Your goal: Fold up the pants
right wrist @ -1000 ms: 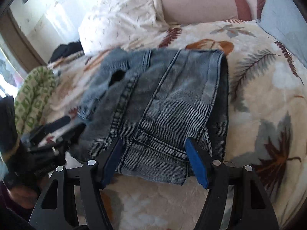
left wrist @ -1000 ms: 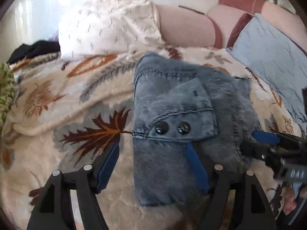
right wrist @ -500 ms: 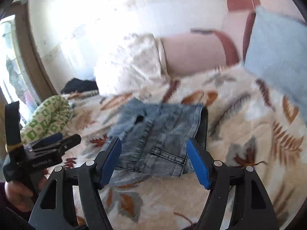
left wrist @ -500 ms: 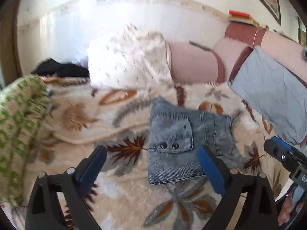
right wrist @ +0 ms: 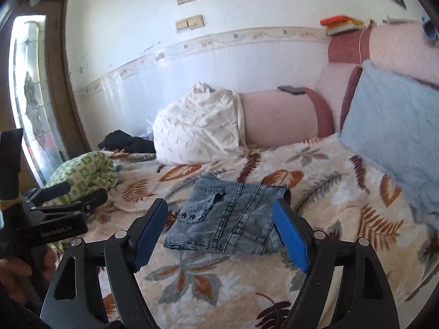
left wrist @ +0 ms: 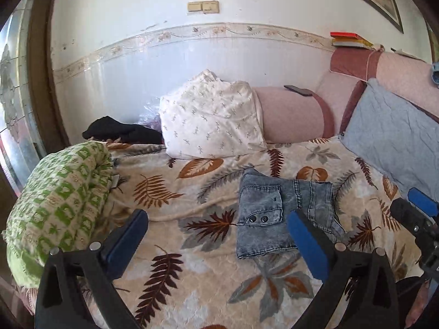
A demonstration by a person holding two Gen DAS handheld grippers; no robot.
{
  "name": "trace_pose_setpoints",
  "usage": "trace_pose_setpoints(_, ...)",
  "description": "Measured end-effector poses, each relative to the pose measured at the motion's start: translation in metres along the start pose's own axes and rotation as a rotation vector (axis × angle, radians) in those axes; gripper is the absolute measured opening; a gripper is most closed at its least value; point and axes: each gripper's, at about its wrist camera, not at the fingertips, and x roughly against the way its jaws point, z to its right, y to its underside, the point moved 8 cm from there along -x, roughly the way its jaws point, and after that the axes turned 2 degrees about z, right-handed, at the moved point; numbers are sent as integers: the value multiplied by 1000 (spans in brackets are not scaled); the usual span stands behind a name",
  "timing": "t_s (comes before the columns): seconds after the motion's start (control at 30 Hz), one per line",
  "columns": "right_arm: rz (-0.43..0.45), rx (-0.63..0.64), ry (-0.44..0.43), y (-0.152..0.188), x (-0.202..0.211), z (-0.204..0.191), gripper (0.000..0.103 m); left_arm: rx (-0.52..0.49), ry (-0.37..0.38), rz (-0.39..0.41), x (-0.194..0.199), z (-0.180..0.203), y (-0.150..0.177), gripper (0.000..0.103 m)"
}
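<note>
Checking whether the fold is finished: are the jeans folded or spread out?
Folded. The jeans lie as a compact layered rectangle on the blanket, pocket flap on top, no legs trailing.

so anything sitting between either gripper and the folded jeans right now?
Nothing visible. The folded jeans lie alone on the leaf-print blanket; only bare blanket separates them from the left gripper and right gripper. Both are open, empty and clear of the denim.

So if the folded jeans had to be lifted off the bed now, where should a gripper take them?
Probably the near edge of the folded jeans, approached low from the camera side: the stacked layers end there in one thick hem lying flat on the blanket, so one pinch could catch them all.
</note>
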Motion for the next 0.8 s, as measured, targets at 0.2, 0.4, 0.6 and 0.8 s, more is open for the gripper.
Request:
trace_pose_setpoints(0.2,20,6,-2,-2,9,-8,81,2,-15,28,18,-4,-3,103)
trace_pose_setpoints(0.4,40,43,9,-3,15,-15,82,-2,-31,24,20,-7,-2,103)
trace_pose_setpoints(0.6,37,52,7,3,16,-20,83,14,-48,3,15,-16,4,103)
trace_pose_setpoints(0.8,34,59,20,12,11,-18,84,27,-78,-28,3,-27,17,103)
